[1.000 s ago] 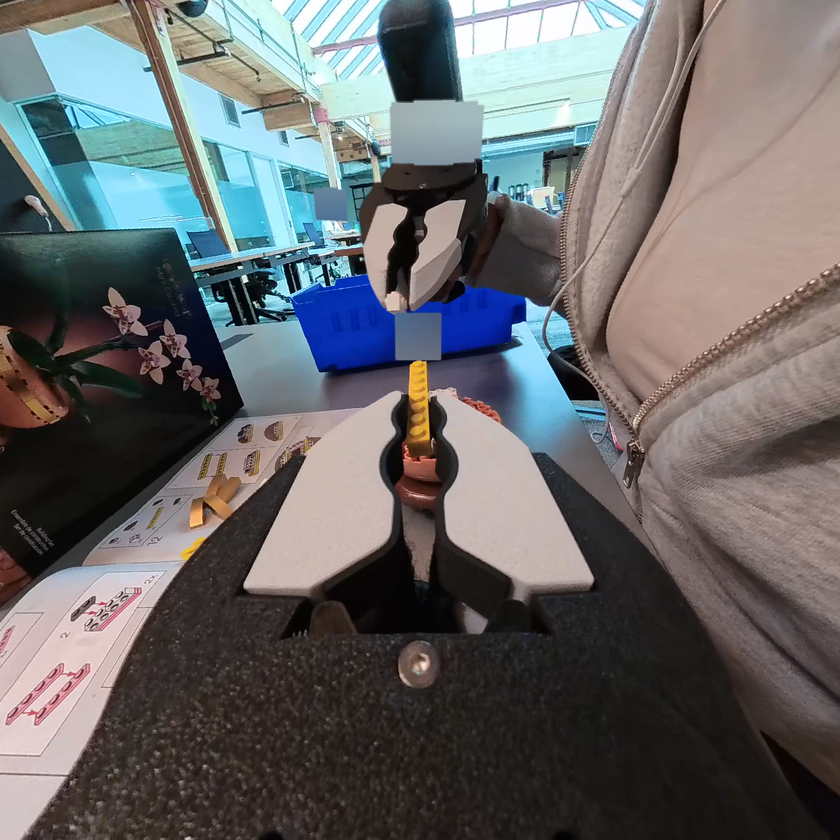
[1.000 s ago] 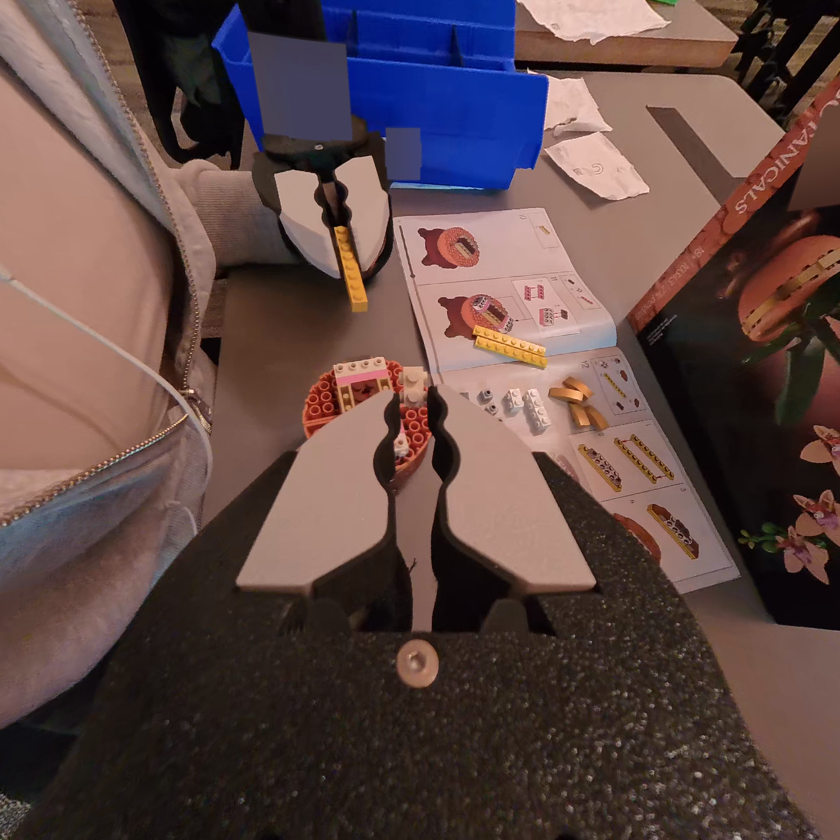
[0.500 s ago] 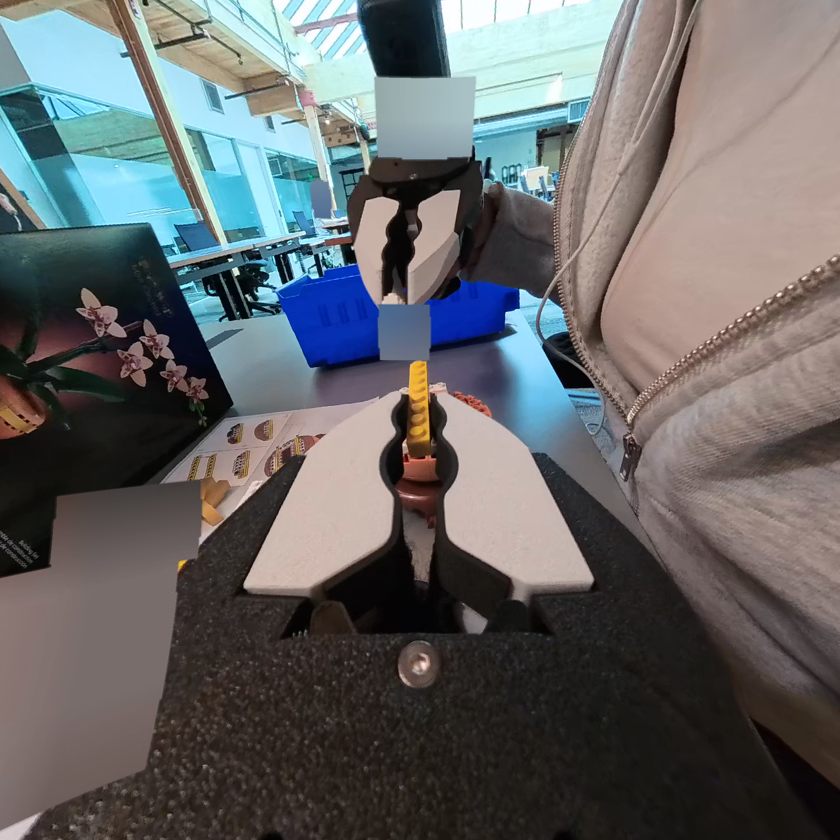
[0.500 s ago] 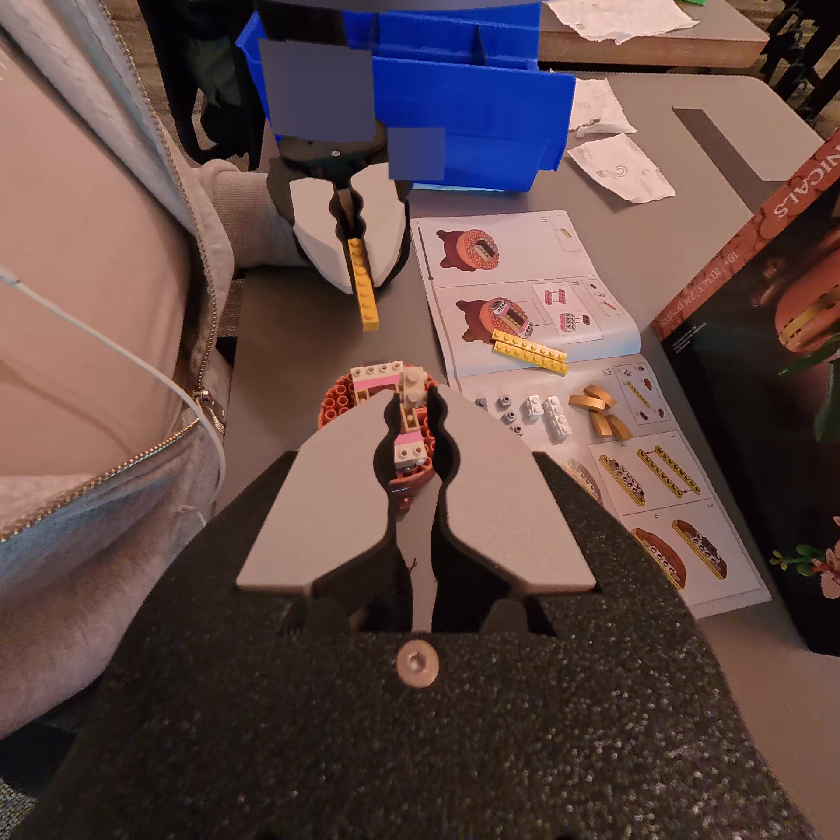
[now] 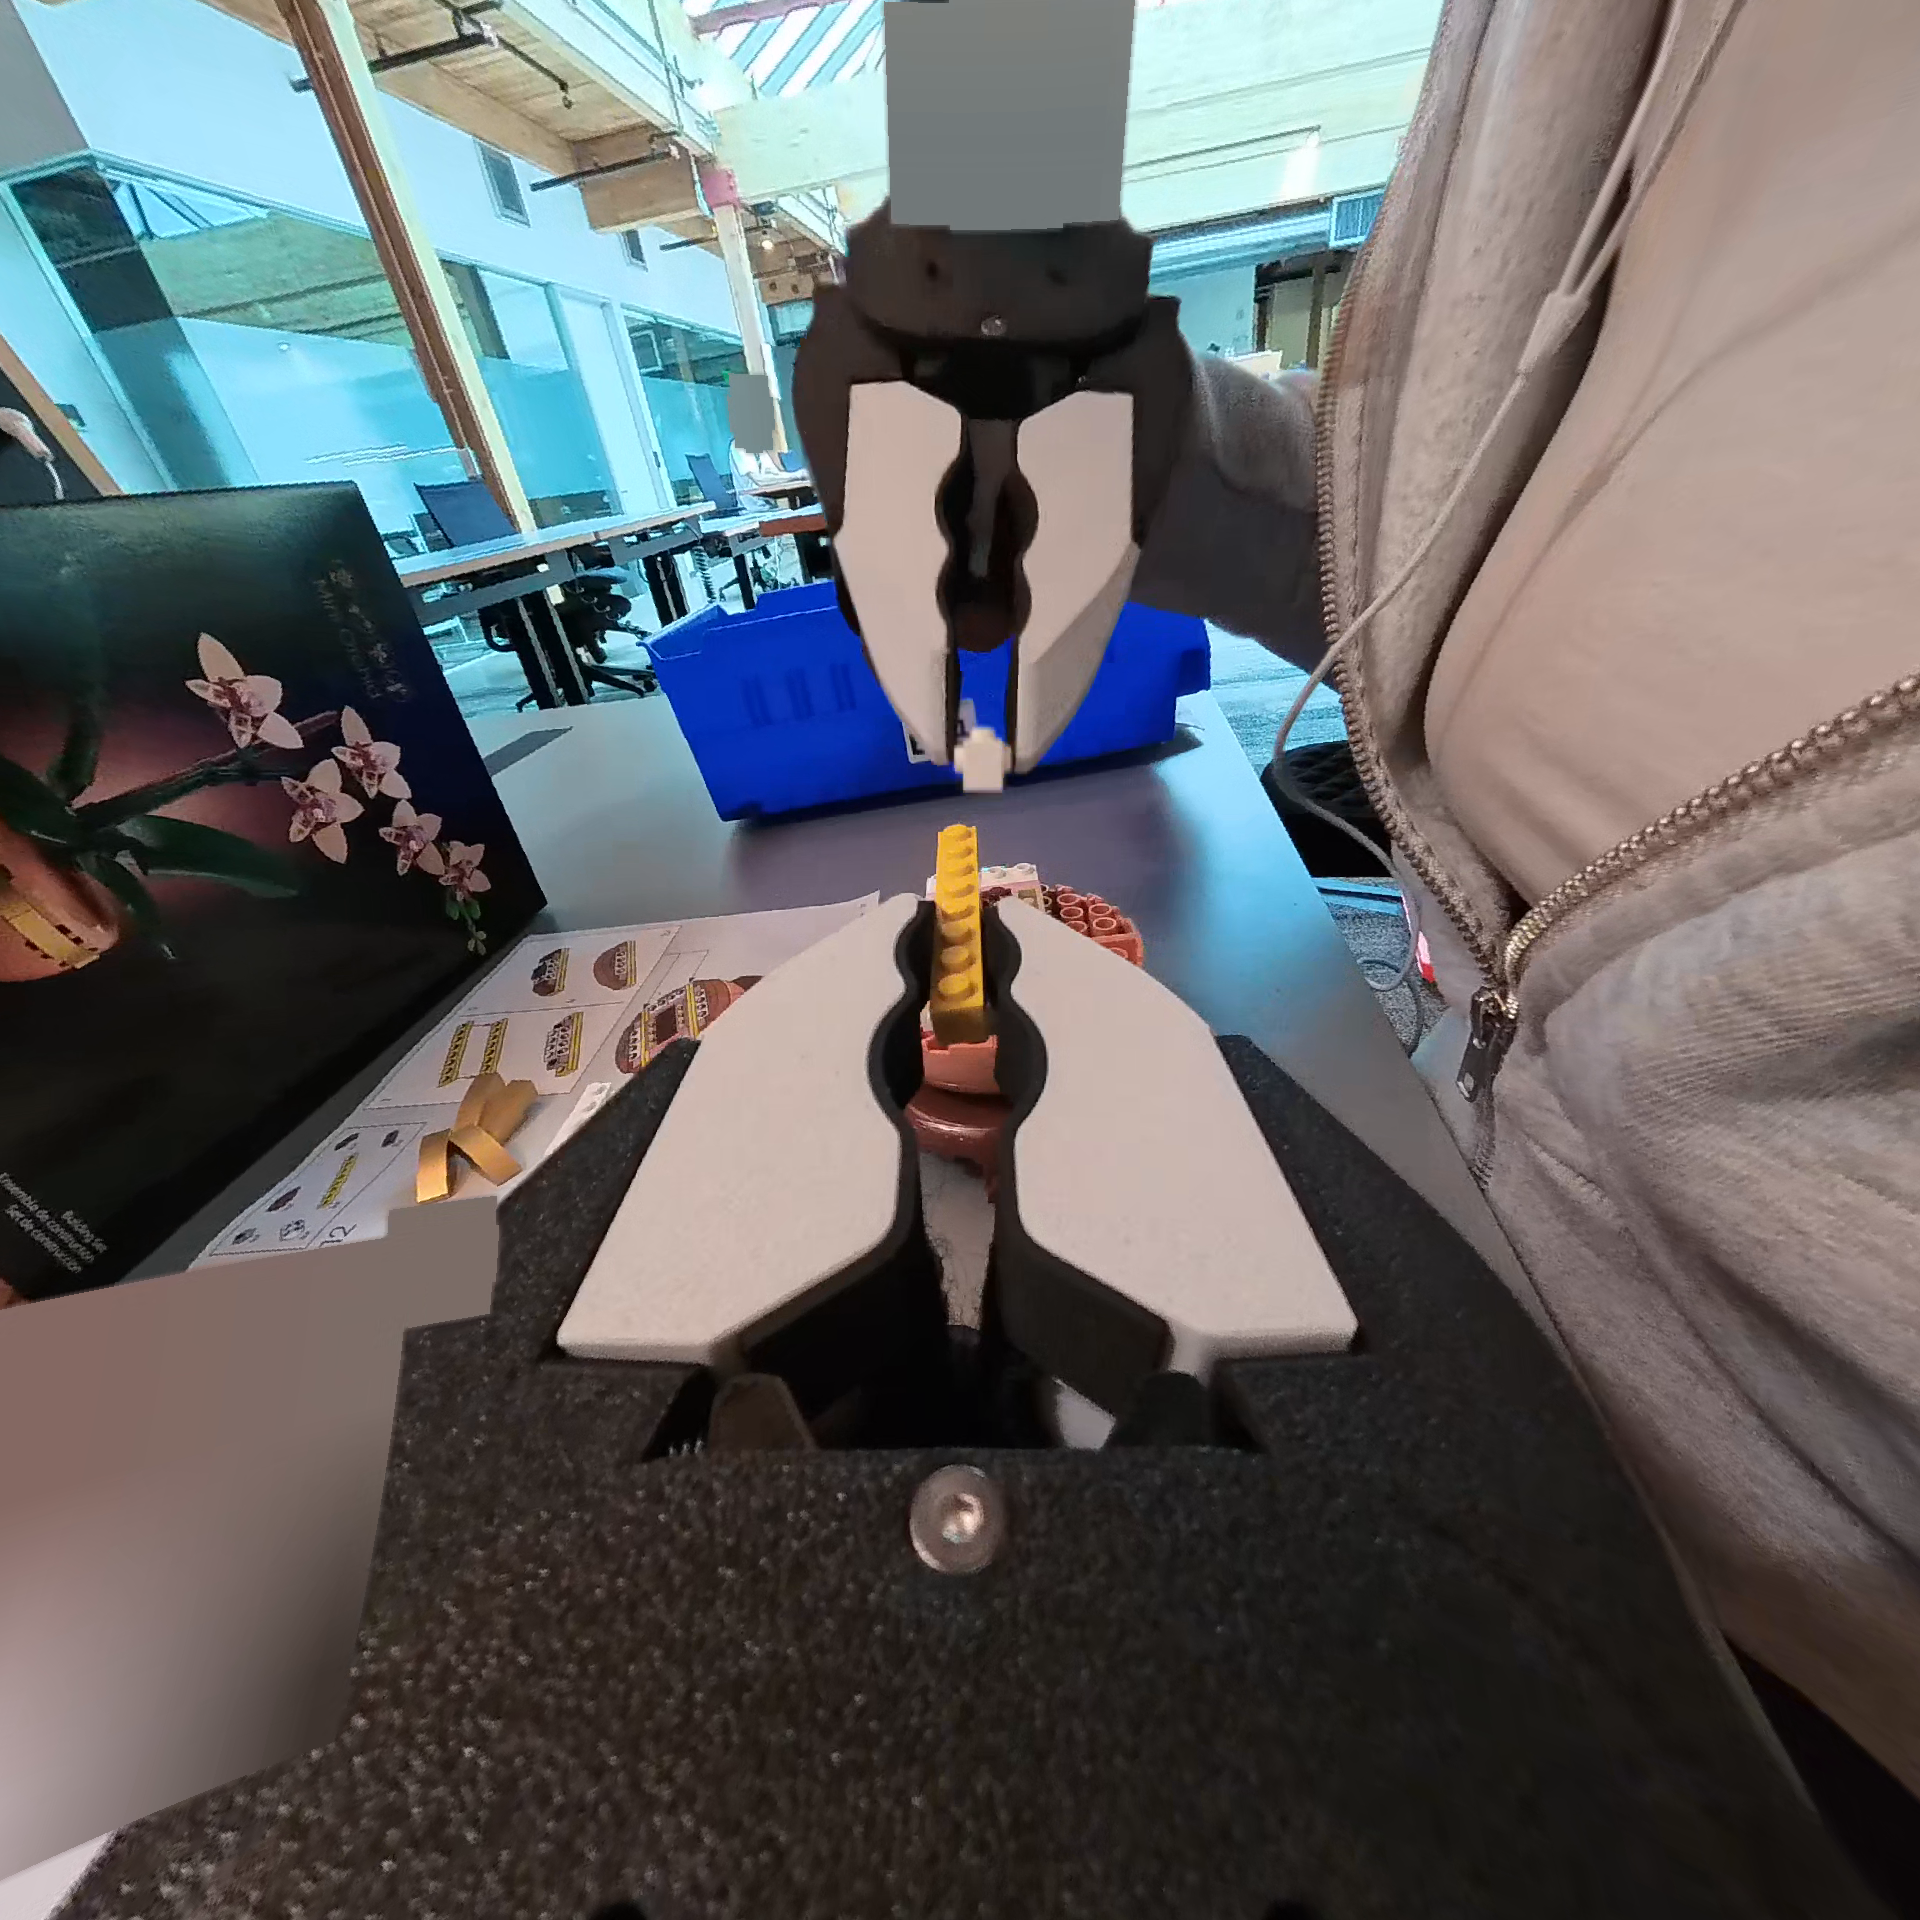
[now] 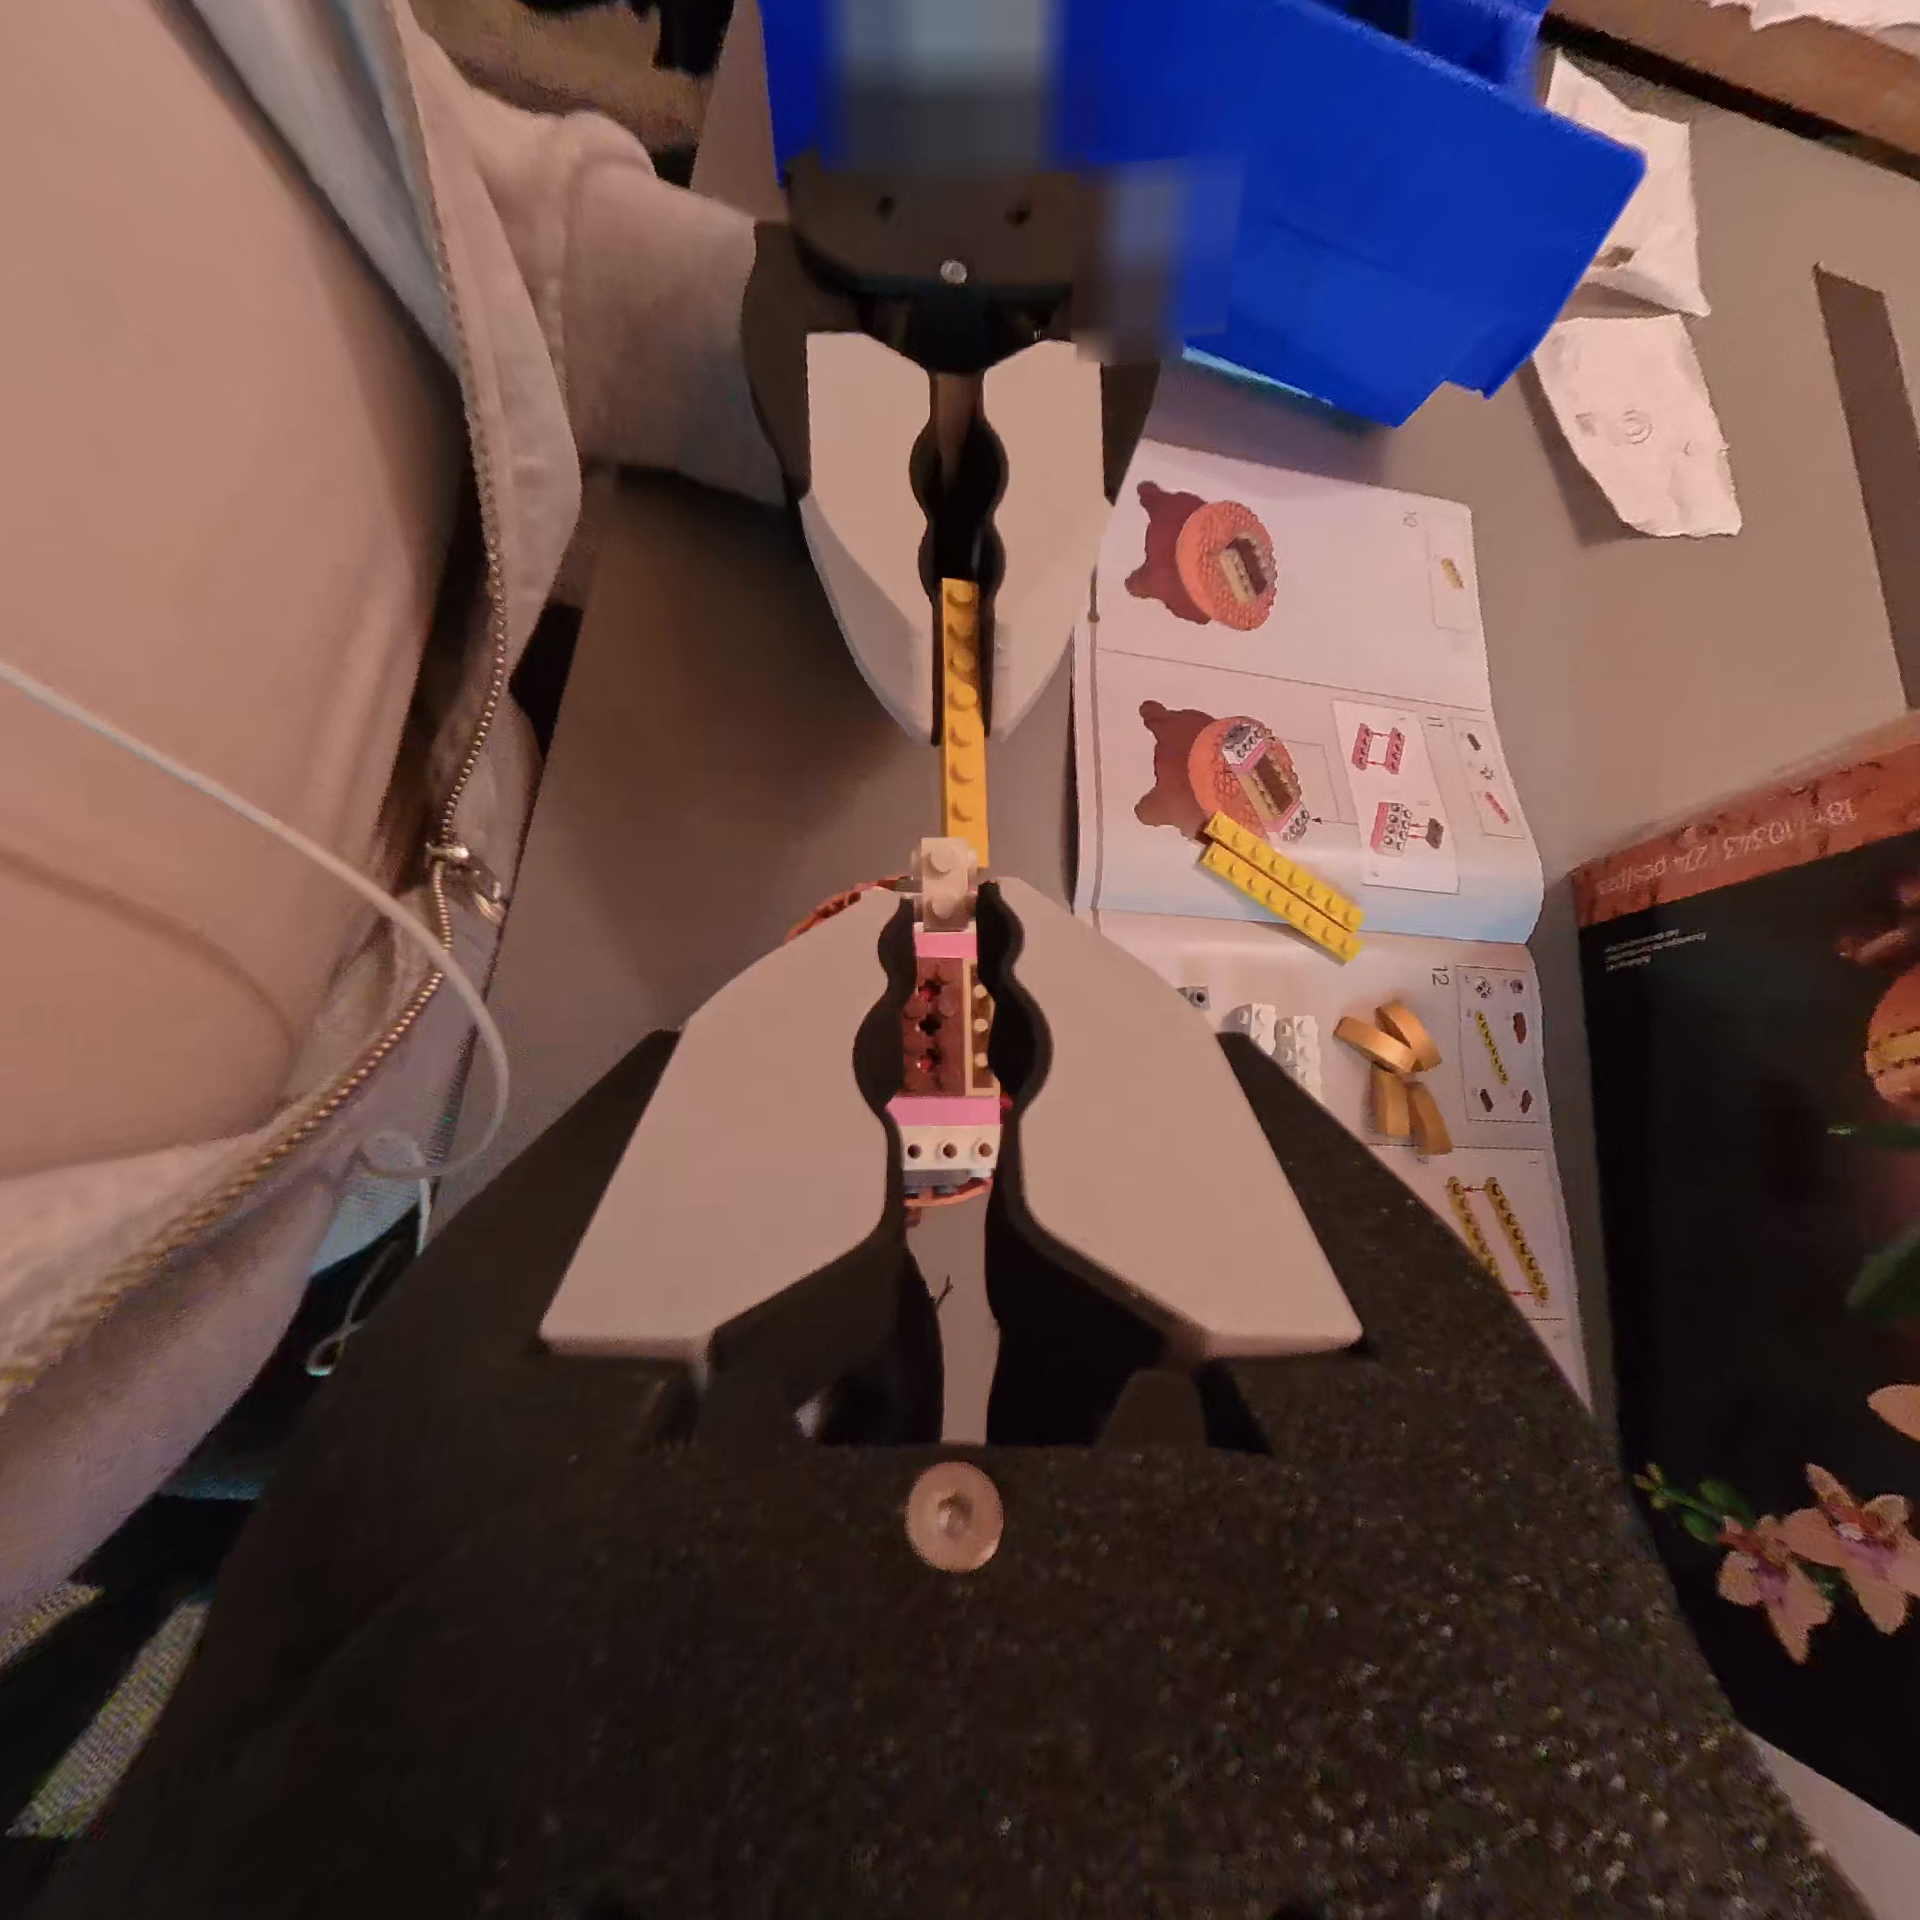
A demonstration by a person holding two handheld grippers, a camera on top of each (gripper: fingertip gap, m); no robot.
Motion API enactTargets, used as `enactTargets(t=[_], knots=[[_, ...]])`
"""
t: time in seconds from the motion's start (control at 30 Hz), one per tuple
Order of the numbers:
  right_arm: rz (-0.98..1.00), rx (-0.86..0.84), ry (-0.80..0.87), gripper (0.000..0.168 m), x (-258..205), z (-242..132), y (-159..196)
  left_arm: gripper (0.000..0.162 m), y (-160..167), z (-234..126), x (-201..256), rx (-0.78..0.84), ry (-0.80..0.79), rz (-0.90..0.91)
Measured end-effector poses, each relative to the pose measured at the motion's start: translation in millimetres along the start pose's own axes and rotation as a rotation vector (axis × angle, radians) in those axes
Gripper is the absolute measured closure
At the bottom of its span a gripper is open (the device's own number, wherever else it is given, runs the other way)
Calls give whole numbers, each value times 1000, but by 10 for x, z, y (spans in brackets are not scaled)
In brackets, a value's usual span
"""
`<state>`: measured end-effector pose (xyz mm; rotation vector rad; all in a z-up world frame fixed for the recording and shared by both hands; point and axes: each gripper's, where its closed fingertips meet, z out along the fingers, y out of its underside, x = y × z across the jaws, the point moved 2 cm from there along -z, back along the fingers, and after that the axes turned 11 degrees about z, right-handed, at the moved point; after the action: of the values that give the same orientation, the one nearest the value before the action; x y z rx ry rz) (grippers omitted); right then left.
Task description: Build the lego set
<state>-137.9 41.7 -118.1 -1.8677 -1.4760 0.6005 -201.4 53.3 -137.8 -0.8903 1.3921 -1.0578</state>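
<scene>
Your left gripper (image 5: 958, 940) jaws are closed on the long yellow plate (image 5: 957, 935), light, stiff and slippery, above the round brown pot base (image 5: 1091, 920), while your right gripper (image 6: 951, 914) jaws pinch a small grey brick (image 6: 943, 883) above the same base.

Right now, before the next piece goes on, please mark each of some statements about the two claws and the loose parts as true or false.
1. The left claw is shut on a long yellow plate. True.
2. The right claw is open and empty. False: it pinches a small pale piece at its tips.
3. Two more yellow plates lie on the instruction booklet. True.
4. The gold curved pieces are inside the blue bin. False: they lie on the booklet, beside the dark box.
</scene>
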Motion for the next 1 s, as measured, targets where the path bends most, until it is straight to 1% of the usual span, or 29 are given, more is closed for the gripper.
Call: enactTargets(t=[0.1,0.3,0.77,1.0], knots=[[-12,-20,2,158,-16,52,-39,155,-8,-8,-4,6,-9,6],[11,18,23,158,-45,32,-78,154,-15,-12,8,12,-2,11],[21,26,31,158,-42,6,-29,154,-27,-26,-7,26,-5,-1],[39,15,61,157,0,-53,33,154,-29,-27,-17,29,-13,-2]])
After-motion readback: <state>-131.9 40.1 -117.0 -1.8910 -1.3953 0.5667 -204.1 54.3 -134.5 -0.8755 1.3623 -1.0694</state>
